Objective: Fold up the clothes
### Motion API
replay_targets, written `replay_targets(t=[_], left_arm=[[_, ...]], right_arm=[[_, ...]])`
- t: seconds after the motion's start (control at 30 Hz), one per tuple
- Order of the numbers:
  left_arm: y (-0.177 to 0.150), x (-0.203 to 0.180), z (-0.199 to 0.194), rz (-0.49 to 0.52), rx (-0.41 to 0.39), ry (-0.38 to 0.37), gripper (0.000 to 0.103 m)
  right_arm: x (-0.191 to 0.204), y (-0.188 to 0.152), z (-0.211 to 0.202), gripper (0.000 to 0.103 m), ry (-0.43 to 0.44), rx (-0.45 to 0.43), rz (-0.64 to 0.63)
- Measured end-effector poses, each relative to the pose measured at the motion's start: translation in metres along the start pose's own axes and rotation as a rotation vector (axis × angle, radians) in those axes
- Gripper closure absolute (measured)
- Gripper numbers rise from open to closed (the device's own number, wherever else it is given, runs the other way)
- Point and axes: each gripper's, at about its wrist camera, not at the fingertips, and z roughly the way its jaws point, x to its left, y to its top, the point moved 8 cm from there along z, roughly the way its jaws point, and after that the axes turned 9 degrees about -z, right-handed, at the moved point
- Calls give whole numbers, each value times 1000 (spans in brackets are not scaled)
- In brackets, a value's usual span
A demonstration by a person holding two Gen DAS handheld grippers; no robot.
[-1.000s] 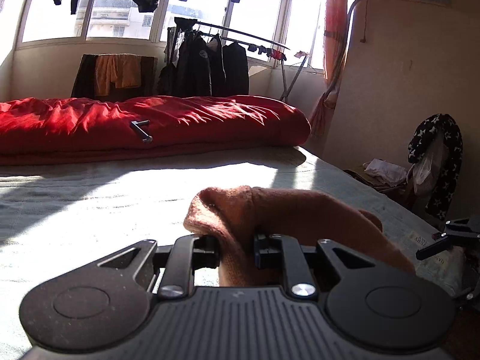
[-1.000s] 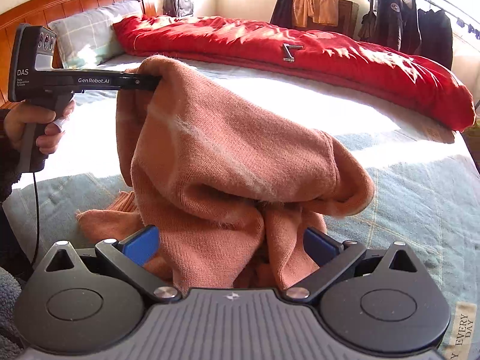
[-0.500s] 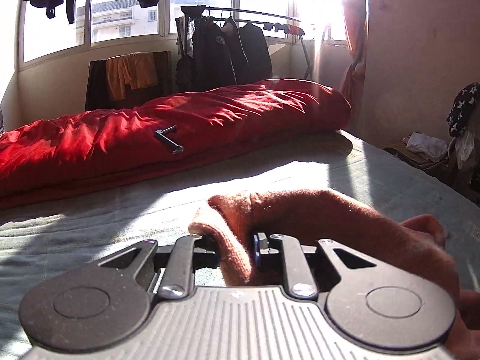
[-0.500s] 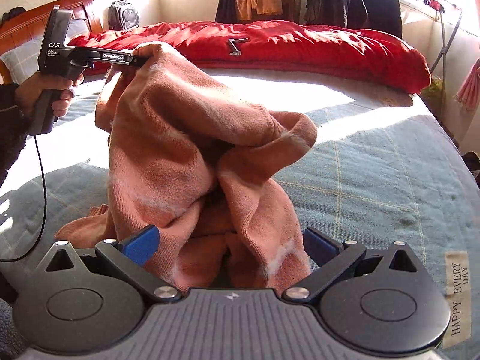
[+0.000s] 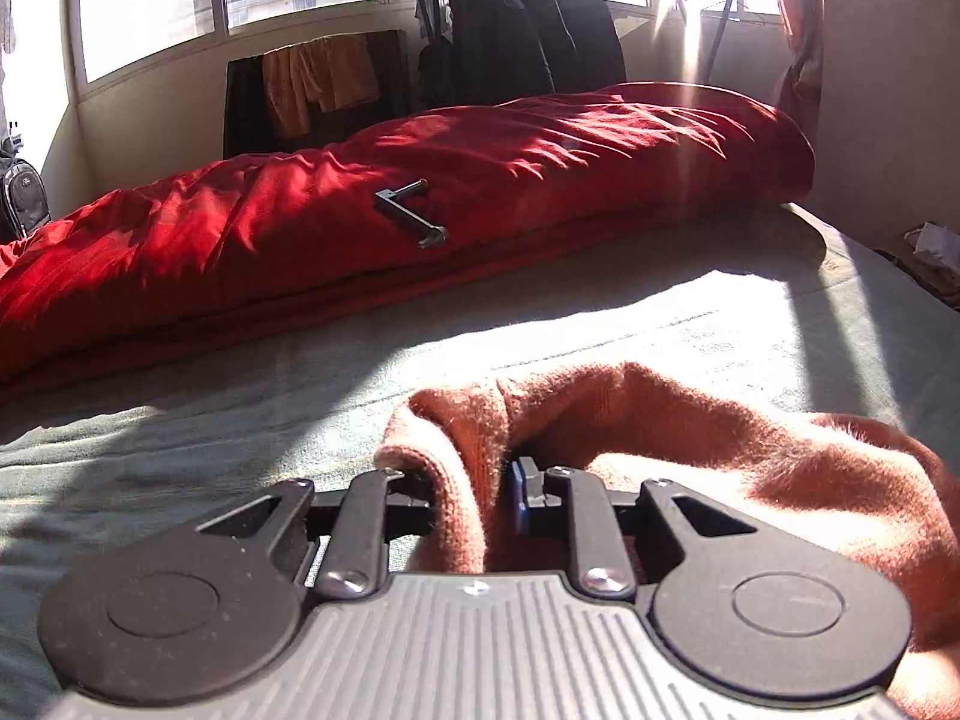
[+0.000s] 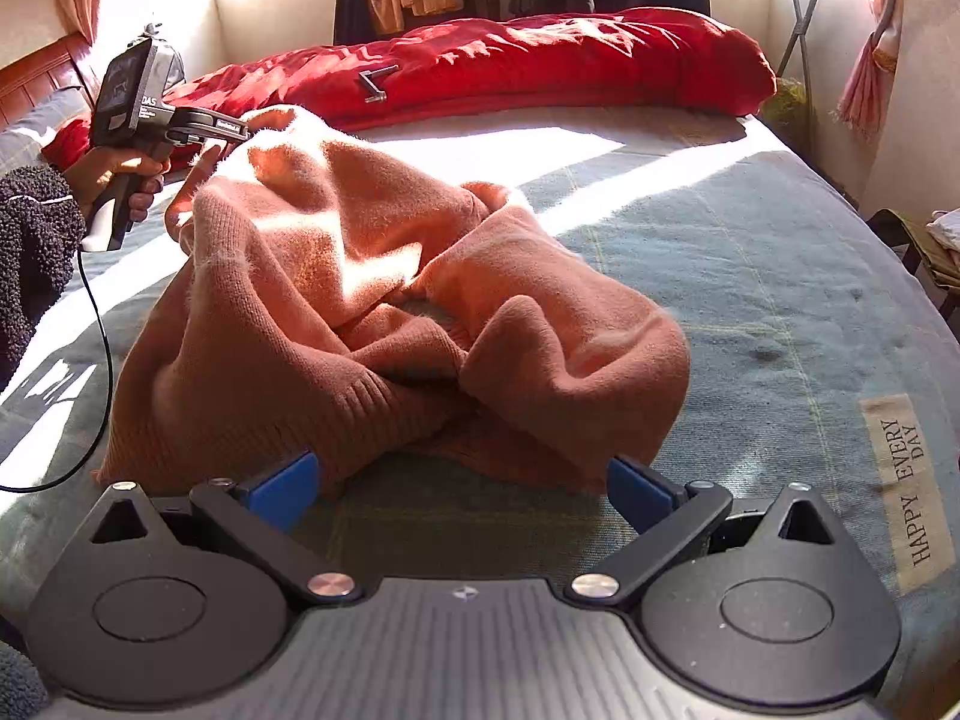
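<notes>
A salmon-orange knit sweater [image 6: 372, 300] lies bunched in a heap on the blue-grey bed sheet [image 6: 750, 300]. One corner is still lifted at the upper left, where my left gripper [image 6: 237, 129] pinches it, held in a person's hand [image 6: 120, 171]. In the left wrist view a rolled fold of the sweater [image 5: 720, 450] sits between the narrow jaws of the left gripper [image 5: 468, 486], which are opening. My right gripper [image 6: 462, 483] stands open low over the sheet. The sweater's hem lies just beyond its blue pads and brushes the left pad [image 6: 282, 480].
A red duvet [image 6: 540, 60] runs along the far side of the bed with a small metal crank [image 6: 375, 81] on it. A "HAPPY EVERY DAY" label [image 6: 900, 480] marks the sheet at right. Hung clothes [image 5: 528, 30] and windows stand behind; a wooden headboard [image 6: 36, 78] is at left.
The left gripper carried the sweater's corner sideways and down, and the hanging sweater sank into a heap on the bed. It no longer drapes between the right gripper's open jaws.
</notes>
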Motion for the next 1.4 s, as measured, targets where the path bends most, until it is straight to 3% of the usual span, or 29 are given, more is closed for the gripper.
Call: replay_targets(t=[0.1, 0.37, 0.53, 0.73, 0.9, 1.0, 1.13, 1.4], left_arm=[[-8, 14, 0, -35, 38, 2, 76], [7, 70, -55, -161, -38, 8, 51], [-21, 77, -81, -269, 47, -101, 48], [-88, 63, -85, -446, 155, -247, 46], [-119, 56, -92, -628, 169, -312, 47], [-120, 55, -106, -719, 132, -370, 47], [-111, 48, -109, -794, 149, -443, 47], [-111, 12, -83, -773, 232, -423, 47]], right_arm=[[1, -2, 4, 0, 5, 13, 2], [13, 4, 12, 0, 47, 15, -25], [22, 15, 13, 0, 75, -3, -60], [26, 18, 18, 0, 98, 4, -52], [29, 20, 13, 0, 108, -12, -56], [27, 20, 10, 0, 93, -20, -50], [21, 18, 7, 0, 84, -26, -25], [21, 16, 9, 0, 90, -21, 18]])
